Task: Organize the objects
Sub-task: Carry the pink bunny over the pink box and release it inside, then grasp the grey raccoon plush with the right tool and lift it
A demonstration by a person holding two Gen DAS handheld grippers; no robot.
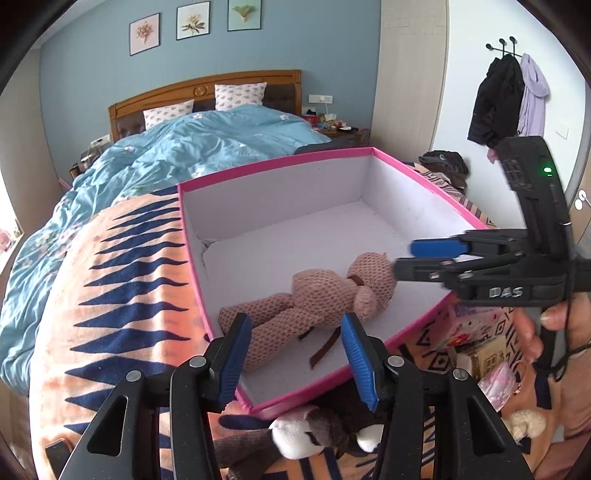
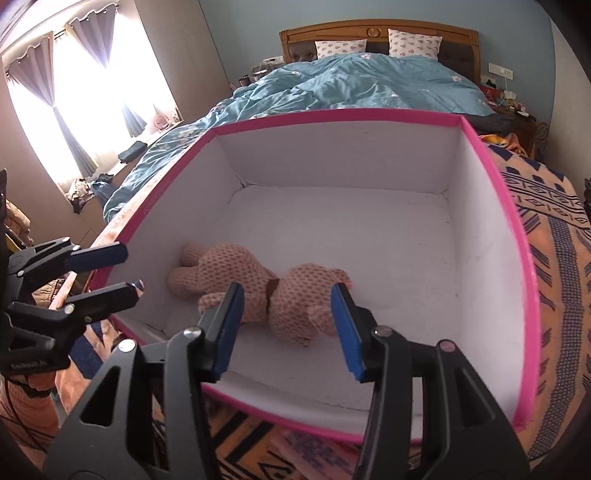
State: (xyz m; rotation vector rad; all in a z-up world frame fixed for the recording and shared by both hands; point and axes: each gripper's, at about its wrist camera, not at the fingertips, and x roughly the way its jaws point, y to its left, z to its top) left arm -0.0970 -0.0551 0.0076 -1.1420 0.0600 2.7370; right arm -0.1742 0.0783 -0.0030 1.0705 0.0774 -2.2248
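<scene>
Toy (image 2: 258, 291) in box (image 2: 524, 258) (on bed (image 2: 369, 85)).

The square cardboard box (image 2: 491, 192) is pink outside, white within — its knitted teddy bear (image 1: 325, 295) tan-brown; the woven blanket (image 1: 122, 295) shows navy zigzags on orange, the quilt (image 2: 369, 85) blue.

A blue wall (image 1: 288, 48) carries three flower pictures (image 1: 192, 22) above a wooden headboard (image 1: 207, 86). The bed (image 2: 369, 85) has a blue quilt. Daylight glares through the curtained window (image 2: 85, 92). Coats (image 1: 506, 99) hang on hooks.
</scene>
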